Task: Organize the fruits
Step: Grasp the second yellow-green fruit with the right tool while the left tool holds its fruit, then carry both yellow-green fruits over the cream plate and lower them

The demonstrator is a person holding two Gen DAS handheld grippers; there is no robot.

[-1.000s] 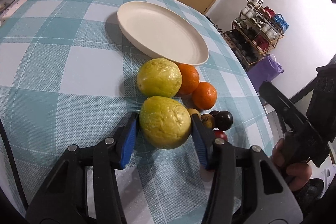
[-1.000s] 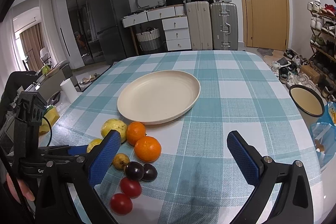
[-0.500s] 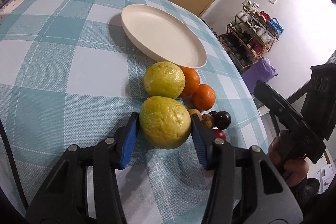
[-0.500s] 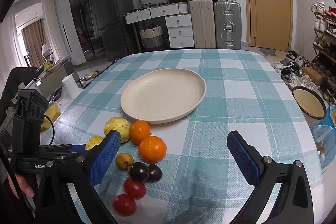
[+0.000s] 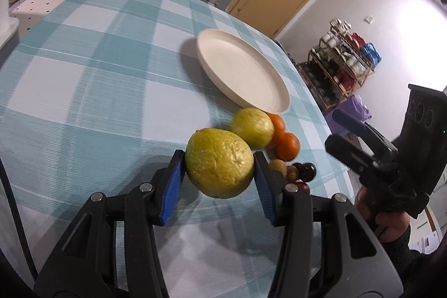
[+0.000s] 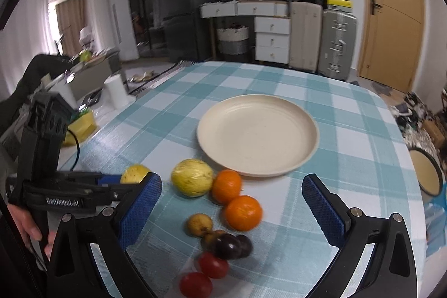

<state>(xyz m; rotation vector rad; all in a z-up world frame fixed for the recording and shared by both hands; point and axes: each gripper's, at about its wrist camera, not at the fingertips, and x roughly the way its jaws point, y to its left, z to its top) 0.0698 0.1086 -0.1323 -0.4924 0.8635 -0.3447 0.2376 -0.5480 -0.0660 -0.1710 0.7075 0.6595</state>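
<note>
My left gripper (image 5: 219,168) is shut on a large yellow-green fruit (image 5: 219,162), lifted just above the checked tablecloth. The same held fruit (image 6: 135,173) shows at the left in the right wrist view, partly hidden behind a blue pad. A second yellow-green fruit (image 6: 192,177) rests on the cloth beside two oranges (image 6: 242,212), just short of the empty cream plate (image 6: 258,134). Several small fruits lie nearer: a yellow one (image 6: 199,224), dark plums (image 6: 227,245) and two red tomatoes (image 6: 195,284). My right gripper (image 6: 232,210) hangs open over this cluster, holding nothing.
The table (image 6: 349,130) carries a teal and white checked cloth, with its edge close on the right. Suitcases and white drawers (image 6: 272,39) stand behind it. A round lidded pot (image 6: 426,171) sits on the floor at the right, with a shoe rack (image 5: 346,57) beyond.
The left gripper has carried the yellow-green fruit up and away from the cluster, still gripped. The right gripper has shifted so the fruits now lie between its open fingers.
</note>
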